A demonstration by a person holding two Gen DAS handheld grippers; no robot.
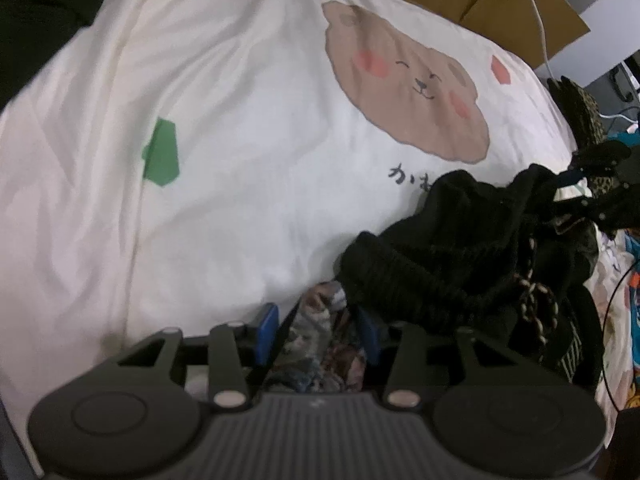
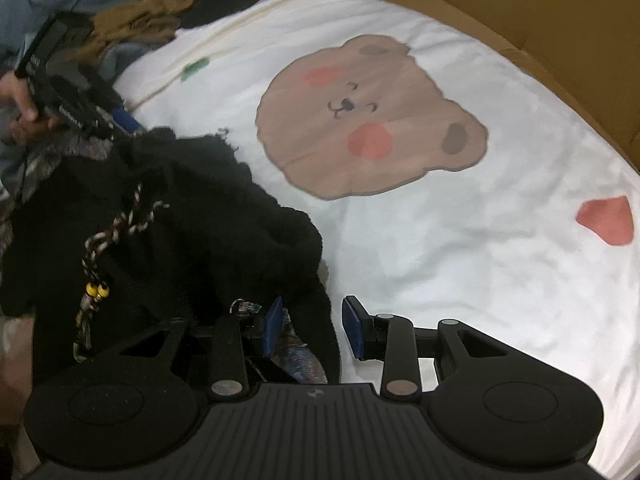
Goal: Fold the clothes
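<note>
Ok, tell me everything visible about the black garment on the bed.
The black garment looks like thick, fuzzy knit, bunched in a crumpled heap, not folded. A braided multicolour cord with yellow beads lies across it. It rests on the white bear-print cover. The right gripper straddles its near edge, jaws apart; the left gripper sits beside it, around patterned fabric.

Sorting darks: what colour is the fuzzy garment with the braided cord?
Black garment; clearest in the right wrist view.
</note>
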